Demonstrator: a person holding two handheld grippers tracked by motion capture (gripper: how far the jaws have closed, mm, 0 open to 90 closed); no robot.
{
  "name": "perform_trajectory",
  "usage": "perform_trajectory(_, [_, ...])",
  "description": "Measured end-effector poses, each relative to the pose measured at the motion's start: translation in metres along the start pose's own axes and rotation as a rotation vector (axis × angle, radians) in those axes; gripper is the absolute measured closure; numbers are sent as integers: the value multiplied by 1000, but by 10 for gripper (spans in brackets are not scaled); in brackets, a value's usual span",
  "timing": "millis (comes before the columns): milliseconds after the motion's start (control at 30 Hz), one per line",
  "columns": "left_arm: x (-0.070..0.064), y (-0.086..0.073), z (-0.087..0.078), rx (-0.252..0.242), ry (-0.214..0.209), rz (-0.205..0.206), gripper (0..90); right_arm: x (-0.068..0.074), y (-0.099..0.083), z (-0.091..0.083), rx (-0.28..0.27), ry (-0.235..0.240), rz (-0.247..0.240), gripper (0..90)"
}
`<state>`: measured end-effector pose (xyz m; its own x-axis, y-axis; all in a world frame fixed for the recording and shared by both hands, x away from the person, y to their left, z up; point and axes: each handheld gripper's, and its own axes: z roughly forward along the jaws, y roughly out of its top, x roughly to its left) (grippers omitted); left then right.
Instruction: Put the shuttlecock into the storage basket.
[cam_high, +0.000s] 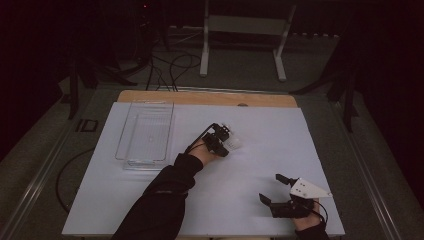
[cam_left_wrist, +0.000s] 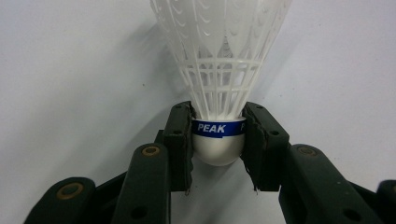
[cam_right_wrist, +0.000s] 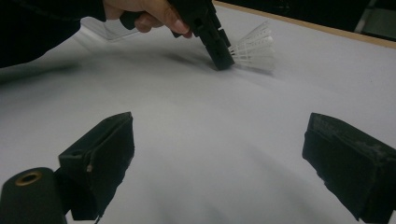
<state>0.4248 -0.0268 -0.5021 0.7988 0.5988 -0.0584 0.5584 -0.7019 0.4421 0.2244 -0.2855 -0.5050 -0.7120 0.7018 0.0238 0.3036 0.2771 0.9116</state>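
Note:
A white plastic shuttlecock with a blue band reading PEAK lies on the white table sheet. My left gripper is shut on its rounded cork base, one jaw on each side of the band. In the high view that gripper is near the table's middle, with the shuttlecock pointing right. From the right gripper view the shuttlecock lies low on the sheet, its skirt away from the left gripper. My right gripper stands open at the front right with nothing between its jaws.
A clear plastic tray lies at the left of the white sheet. The wooden table edge runs along the back. A white metal stand and cables are on the floor beyond.

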Motion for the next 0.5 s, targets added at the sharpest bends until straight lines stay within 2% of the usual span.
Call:
perform_trajectory(133, [-3, 1, -4, -5, -14, 9, 659, 0, 0, 0, -3, 1, 0, 92])
perform_trajectory(500, [-6, 3, -24, 5, -16, 52, 661, 0, 0, 0, -2, -4, 1, 92])
